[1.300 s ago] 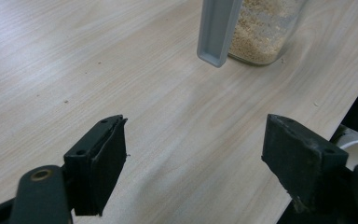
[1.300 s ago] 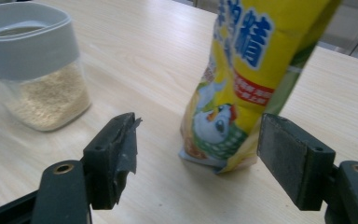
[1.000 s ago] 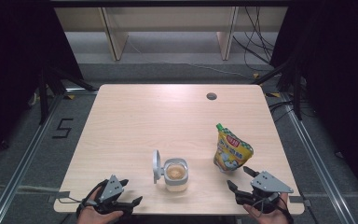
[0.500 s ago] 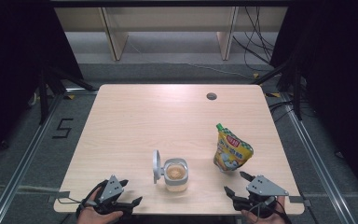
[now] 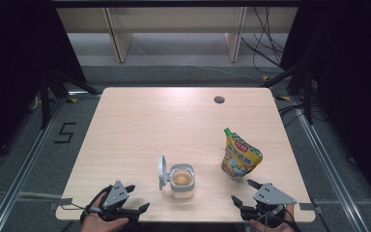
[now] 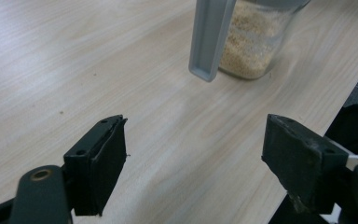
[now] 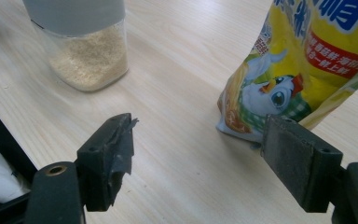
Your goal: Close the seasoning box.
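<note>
A clear jar point(image 5: 182, 180) of beige granules stands near the table's front edge, its grey flip lid point(image 5: 162, 171) swung open to its left. To the right of it stands a yellow pouch point(image 5: 240, 157) with a green cap. My left gripper point(image 5: 137, 197) rests at the front left edge, open and empty; its own view looks at the jar point(image 6: 254, 46) and the lid point(image 6: 212, 37) beyond the left gripper point(image 6: 196, 154). My right gripper point(image 5: 242, 191) sits just in front of the pouch, open, with nothing between the jaws. Past the right gripper point(image 7: 198, 149) are the pouch point(image 7: 303, 70) and the jar point(image 7: 88, 60).
The wooden table point(image 5: 174, 116) has a small round cable hole point(image 5: 219, 100) at the back right. Metal rails run along the floor on both sides, and shelving legs and cables lie beyond the far edge.
My right gripper has edged slightly to the left and toward the near edge. The left gripper, jar and pouch have stayed put.
</note>
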The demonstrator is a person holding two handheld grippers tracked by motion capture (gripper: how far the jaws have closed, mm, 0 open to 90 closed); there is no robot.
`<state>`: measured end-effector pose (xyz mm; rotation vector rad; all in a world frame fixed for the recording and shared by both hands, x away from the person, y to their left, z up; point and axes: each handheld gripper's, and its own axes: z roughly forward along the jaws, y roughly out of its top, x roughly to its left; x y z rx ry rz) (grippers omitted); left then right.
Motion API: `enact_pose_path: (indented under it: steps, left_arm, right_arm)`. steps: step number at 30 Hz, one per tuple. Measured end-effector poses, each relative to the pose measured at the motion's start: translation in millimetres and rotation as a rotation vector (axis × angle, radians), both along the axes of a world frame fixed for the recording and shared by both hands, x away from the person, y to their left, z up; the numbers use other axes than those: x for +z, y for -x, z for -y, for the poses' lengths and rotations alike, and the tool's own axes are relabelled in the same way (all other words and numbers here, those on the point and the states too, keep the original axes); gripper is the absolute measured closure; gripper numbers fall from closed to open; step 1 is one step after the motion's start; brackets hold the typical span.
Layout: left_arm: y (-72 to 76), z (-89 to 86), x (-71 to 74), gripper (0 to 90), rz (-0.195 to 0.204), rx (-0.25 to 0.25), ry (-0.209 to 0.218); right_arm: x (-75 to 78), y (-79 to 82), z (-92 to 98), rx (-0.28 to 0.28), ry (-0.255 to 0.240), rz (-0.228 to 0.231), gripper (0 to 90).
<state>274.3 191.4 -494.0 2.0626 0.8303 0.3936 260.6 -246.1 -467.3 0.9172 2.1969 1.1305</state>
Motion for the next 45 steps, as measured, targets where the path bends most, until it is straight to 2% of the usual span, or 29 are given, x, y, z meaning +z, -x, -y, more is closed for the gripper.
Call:
enact_pose_path:
  steps: [3,4,6,7,8,9,10,11,14,15,16,18,19,23,24,25,29,30,31,34,35,36,38,39,40,41,42,44,45]
  left_arm:
    - [-1.2,2.8,3.0,21.1,0.01,0.005,0.022]
    - [-4.0,0.6,6.7,21.1,0.036,-0.032,-0.022]
    - [-4.7,3.4,8.8,21.6,0.04,-0.027,0.013]
    - [-3.4,5.8,9.6,21.8,0.017,-0.005,0.041]
    - [-4.6,5.1,13.2,21.8,0.018,-0.024,0.02]
    - [-5.1,7.3,13.4,21.8,0.027,-0.014,0.047]
    - [-7.2,6.7,16.4,22.0,0.045,-0.03,0.023]
    - [-8.0,6.9,18.0,22.3,0.049,-0.035,0.019]
    - [-10.7,11.2,22.1,26.3,0.056,-0.027,0.043]
    - [-11.1,11.0,23.9,28.6,0.047,-0.032,0.028]
    - [-12.1,13.3,25.2,31.0,0.061,-0.031,0.034]
    - [-13.9,14.9,27.0,38.1,0.073,-0.042,0.033]
    - [-12.7,16.4,27.4,42.6,0.051,-0.027,0.051]
    - [-15.5,16.3,28.6,63.2,0.064,-0.044,0.042]
    - [-17.9,14.7,30.0,66.7,0.077,-0.064,0.031]
    - [-17.7,14.6,30.7,72.6,0.073,-0.053,0.039]
    - [-19.8,13.9,34.7,84.3,0.091,-0.067,0.033]
    - [-20.2,14.1,35.5,85.9,0.088,-0.073,0.032]
    - [-20.2,15.3,35.6,87.1,0.089,-0.065,0.036]
    - [-22.7,16.7,39.2,88.7,0.106,-0.09,0.015]
    - [-21.9,18.0,39.2,88.8,0.092,-0.077,0.03]
    - [-21.5,18.4,40.2,88.8,0.089,-0.072,0.026]
    - [-22.4,18.5,43.0,88.9,0.095,-0.097,0.012]
    - [-21.6,19.6,43.9,89.0,0.087,-0.094,0.022]
    - [-21.3,20.1,46.3,89.0,0.1,-0.098,0.011]
    - [-21.5,20.2,47.8,89.0,0.101,-0.103,0.011]
    - [-20.9,20.7,49.2,89.0,0.084,-0.103,0.017]
    - [-21.8,20.2,53.7,89.0,0.093,-0.117,-0.01]
    - [-21.7,21.2,54.9,89.0,0.082,-0.116,0.009]
  right_arm:
    - [0.4,0.5,1.1,-0.017,-0.011,-0.018,26.5]
    - [0.3,0.7,1.0,-0.018,-0.016,-0.028,26.5]
    - [0.5,0.4,0.6,-0.015,-0.016,-0.03,26.6]
    - [0.7,0.0,0.8,-0.013,-0.001,-0.01,26.7]
    - [0.3,0.7,0.0,-0.019,-0.007,-0.026,26.7]
    - [0.0,0.7,-0.4,-0.012,-0.006,-0.03,26.8]
    - [-0.1,0.7,-0.5,-0.013,-0.005,-0.03,26.8]
    - [-0.2,0.6,-0.4,-0.013,-0.003,-0.029,26.9]
    - [-0.3,0.1,-0.1,-0.016,-0.001,-0.017,27.0]
    - [-0.2,0.0,0.0,-0.015,0.002,-0.016,27.0]
    - [0.0,-0.4,0.3,-0.012,0.006,-0.01,27.0]
    - [0.2,0.7,-0.8,-0.009,-0.006,-0.03,27.1]
    - [0.4,0.8,-0.9,-0.01,-0.006,-0.03,27.1]
    - [0.1,0.5,-0.4,-0.009,-0.006,-0.03,27.2]
    - [-0.1,0.5,-0.5,-0.008,-0.005,-0.03,27.3]
    - [-0.1,-0.2,-0.5,-0.001,0.0,-0.013,27.3]
    - [-1.5,-0.8,-1.8,0.015,-0.005,-0.042,27.4]
    - [-1.9,-1.3,-1.1,0.002,0.008,-0.01,27.4]
    - [-2.0,-1.3,-1.2,0.002,0.009,-0.016,27.4]
    - [-1.9,-1.4,-1.3,0.0,0.008,-0.01,27.5]
    - [-1.5,-0.7,-1.2,-0.001,0.003,-0.014,27.5]
    - [-1.3,-0.7,-1.0,0.001,0.005,-0.016,27.6]
    - [-1.4,-0.1,-1.6,0.006,-0.003,-0.036,27.5]
    - [-2.1,-0.8,-2.0,0.009,-0.008,-0.029,27.6]
    - [-2.5,-1.7,-1.7,0.008,0.002,-0.006,27.5]
    - [-1.9,-1.0,-1.5,-0.001,0.011,-0.007,27.5]
    - [-2.0,-0.4,-2.2,0.002,0.005,-0.027,27.5]
    - [-1.8,-0.4,-2.0,-0.001,0.01,-0.019,27.5]
    - [-1.8,-0.4,-2.0,-0.001,0.01,-0.019,27.5]
